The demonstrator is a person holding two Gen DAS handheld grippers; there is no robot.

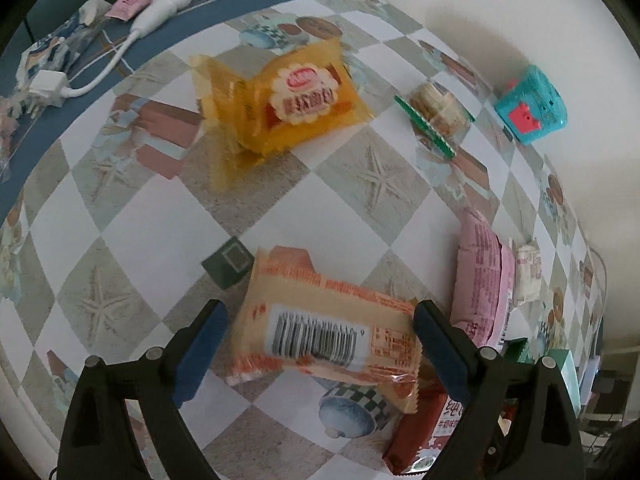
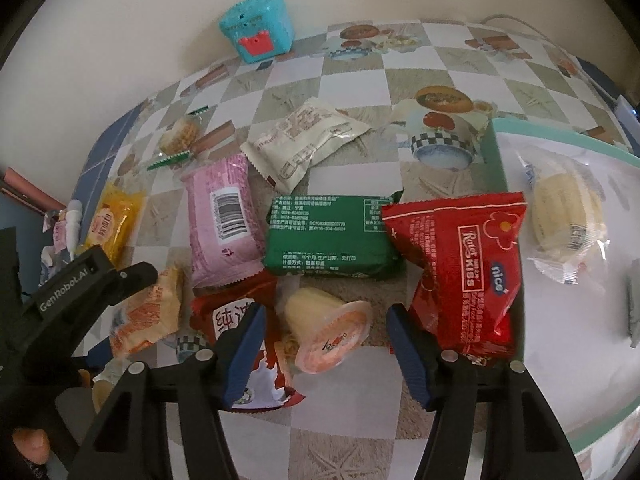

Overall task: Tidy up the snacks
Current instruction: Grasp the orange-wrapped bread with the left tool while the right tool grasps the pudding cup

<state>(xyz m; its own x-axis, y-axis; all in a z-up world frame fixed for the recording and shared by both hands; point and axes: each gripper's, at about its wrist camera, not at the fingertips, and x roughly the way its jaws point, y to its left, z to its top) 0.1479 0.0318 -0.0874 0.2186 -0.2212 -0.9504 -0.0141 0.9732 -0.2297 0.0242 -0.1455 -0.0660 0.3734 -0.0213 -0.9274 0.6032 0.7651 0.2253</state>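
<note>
Your left gripper (image 1: 320, 328) has its jaws wide apart around an orange snack packet (image 1: 320, 320) on the checked worktop (image 1: 360, 184), not pinching it. Your right gripper (image 2: 326, 328) is likewise wide open around a jelly cup (image 2: 326, 326), beside the red packet (image 2: 464, 264) leaning on the tray rim (image 2: 496, 152).

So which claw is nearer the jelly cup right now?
Right. The jelly cup lies on its side between the right claw's open fingers. The left claw is farther off, straddling the orange barcode packet.
</note>
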